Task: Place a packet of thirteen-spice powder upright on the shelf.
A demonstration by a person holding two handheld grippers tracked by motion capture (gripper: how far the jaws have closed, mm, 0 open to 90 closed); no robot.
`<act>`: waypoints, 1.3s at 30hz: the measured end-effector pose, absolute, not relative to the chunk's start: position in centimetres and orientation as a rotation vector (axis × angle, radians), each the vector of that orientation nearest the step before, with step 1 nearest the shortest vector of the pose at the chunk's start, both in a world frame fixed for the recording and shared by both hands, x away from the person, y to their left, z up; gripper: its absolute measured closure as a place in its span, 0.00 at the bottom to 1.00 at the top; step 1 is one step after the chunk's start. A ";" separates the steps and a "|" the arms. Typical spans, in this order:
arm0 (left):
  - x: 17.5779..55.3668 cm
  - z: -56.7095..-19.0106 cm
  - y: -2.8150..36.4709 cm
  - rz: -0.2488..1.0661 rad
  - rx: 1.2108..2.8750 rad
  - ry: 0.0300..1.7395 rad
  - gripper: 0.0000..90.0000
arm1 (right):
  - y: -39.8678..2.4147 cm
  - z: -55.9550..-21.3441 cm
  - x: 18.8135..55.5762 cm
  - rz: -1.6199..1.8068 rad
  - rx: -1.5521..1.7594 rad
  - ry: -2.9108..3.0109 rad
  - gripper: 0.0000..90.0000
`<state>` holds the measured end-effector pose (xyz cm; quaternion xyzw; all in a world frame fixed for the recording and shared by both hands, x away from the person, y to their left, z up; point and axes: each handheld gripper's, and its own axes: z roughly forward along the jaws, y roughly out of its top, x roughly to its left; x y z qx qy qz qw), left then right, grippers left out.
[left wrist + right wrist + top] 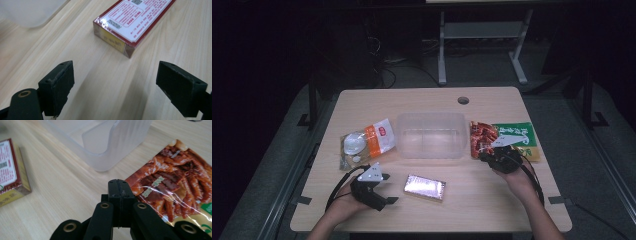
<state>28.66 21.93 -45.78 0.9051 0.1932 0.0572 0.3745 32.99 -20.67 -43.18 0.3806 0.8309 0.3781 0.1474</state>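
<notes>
My left gripper (390,188) rests near the table's front left, held by a hand. Its jaws stand wide apart with nothing between them in the left gripper view (117,75). They point at a small red and white box (132,22), which lies a short way ahead (425,187). My right gripper (488,151) sits at the near left corner of a red and green food packet (507,140). In the right gripper view its jaws (118,185) are pressed together, with the packet (172,182) just beyond them and nothing visible between them.
A clear plastic container (430,136) stands mid-table, open at the top, and its corner shows close ahead (112,147). An orange and white packet (368,142) lies to its left. A round hole (463,100) sits near the far edge. Bare wood runs along the front.
</notes>
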 end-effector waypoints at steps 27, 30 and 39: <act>28.8 -45.9 21.9 0.135 2.306 0.497 0.16 | -11.5 -45.1 32.0 1.124 0.723 2.711 1.00; 28.7 -46.0 22.0 0.134 2.309 0.501 0.16 | -10.6 -45.5 31.9 1.083 0.654 2.756 1.00; 28.6 -46.0 22.3 0.142 2.312 0.502 0.16 | -9.7 -45.8 31.1 1.078 0.604 2.808 1.00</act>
